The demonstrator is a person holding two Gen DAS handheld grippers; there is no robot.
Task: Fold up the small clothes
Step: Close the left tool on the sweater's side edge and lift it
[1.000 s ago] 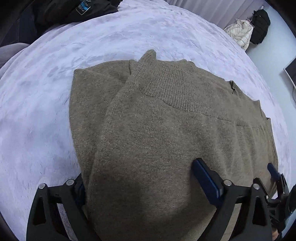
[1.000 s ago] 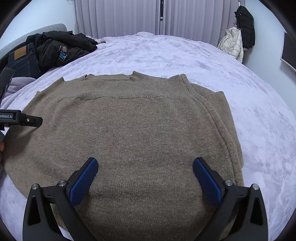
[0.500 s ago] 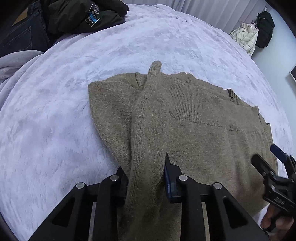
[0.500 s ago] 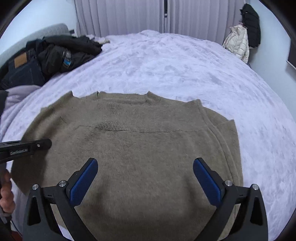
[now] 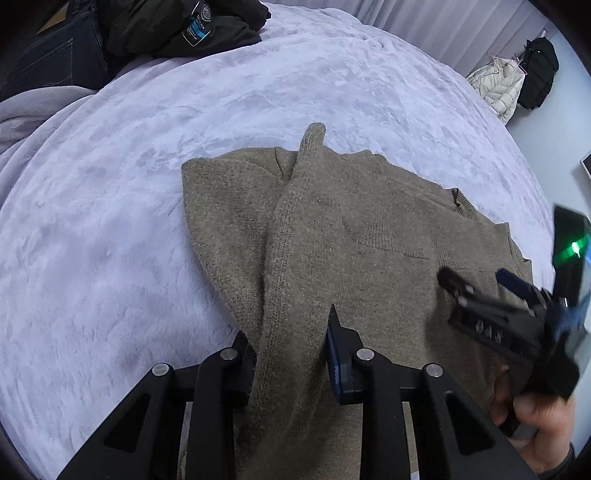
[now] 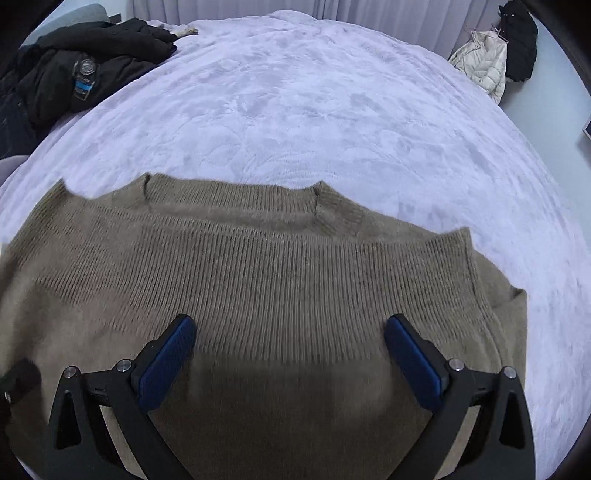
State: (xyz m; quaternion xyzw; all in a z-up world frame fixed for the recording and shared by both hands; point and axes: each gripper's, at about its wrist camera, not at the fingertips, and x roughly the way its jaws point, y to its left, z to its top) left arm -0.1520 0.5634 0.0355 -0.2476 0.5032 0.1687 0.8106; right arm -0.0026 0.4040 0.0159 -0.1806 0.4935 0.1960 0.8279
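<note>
An olive-brown knitted sweater (image 5: 369,236) lies spread on a pale lilac bed cover (image 5: 110,229). My left gripper (image 5: 291,347) is shut on a raised fold of the sweater's left side, with the knit bunched between its blue pads. In the right wrist view the same sweater (image 6: 258,266) fills the lower half, its ribbed band across the middle. My right gripper (image 6: 290,354) hovers over it with jaws wide open and nothing between them. That right gripper (image 5: 480,284) also shows blurred at the right edge of the left wrist view, held by a hand (image 5: 535,424).
Dark jackets and jeans (image 5: 147,29) are piled at the far left of the bed (image 6: 332,92). A cream puffer jacket (image 6: 484,62) and a black coat (image 6: 521,40) hang by the curtains at the far right. Bare bed cover stretches beyond the sweater.
My left gripper went from wide open to shut on a fold of the sweater and lifted it slightly. My right gripper travelled across the sweater toward its ribbed band, still open.
</note>
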